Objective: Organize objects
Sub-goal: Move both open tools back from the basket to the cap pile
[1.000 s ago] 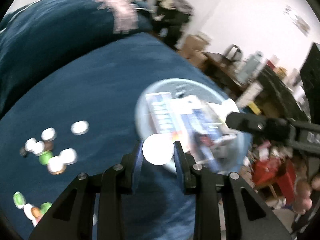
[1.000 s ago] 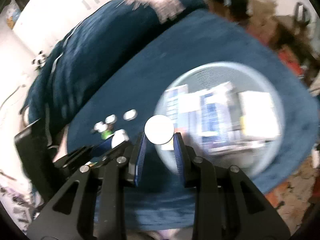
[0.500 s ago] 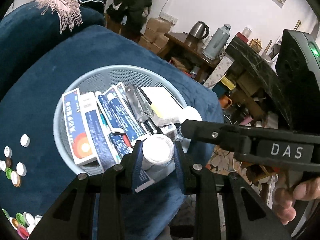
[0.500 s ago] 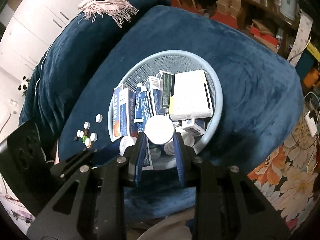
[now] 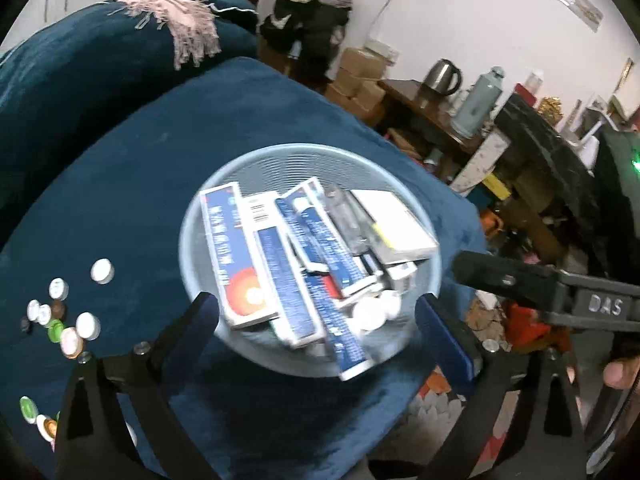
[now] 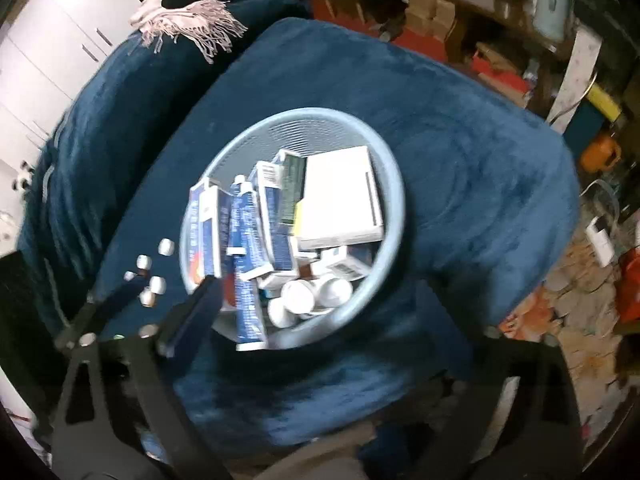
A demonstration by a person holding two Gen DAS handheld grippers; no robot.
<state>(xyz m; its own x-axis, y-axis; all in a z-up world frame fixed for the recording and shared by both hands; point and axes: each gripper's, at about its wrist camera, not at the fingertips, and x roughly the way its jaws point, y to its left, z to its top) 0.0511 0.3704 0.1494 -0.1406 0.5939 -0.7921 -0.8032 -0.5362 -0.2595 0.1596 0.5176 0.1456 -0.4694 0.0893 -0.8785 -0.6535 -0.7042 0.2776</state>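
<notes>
Blue plush cushion [image 5: 168,168] carries a pale blue mesh basket [image 5: 248,160] packed with medicine boxes, a tube and small white bottles [image 6: 298,296] at its near side. Loose bottle caps [image 5: 86,326] lie scattered to the basket's left, well apart from it. Left gripper [image 5: 316,320] and right gripper [image 6: 320,304] both hover over the basket, jaws just sprung wide, nothing between them (bottles now lying in the basket). Caps look light, hard, slick and low, likely to skid on plush; best pinched across the rim from above.
</notes>
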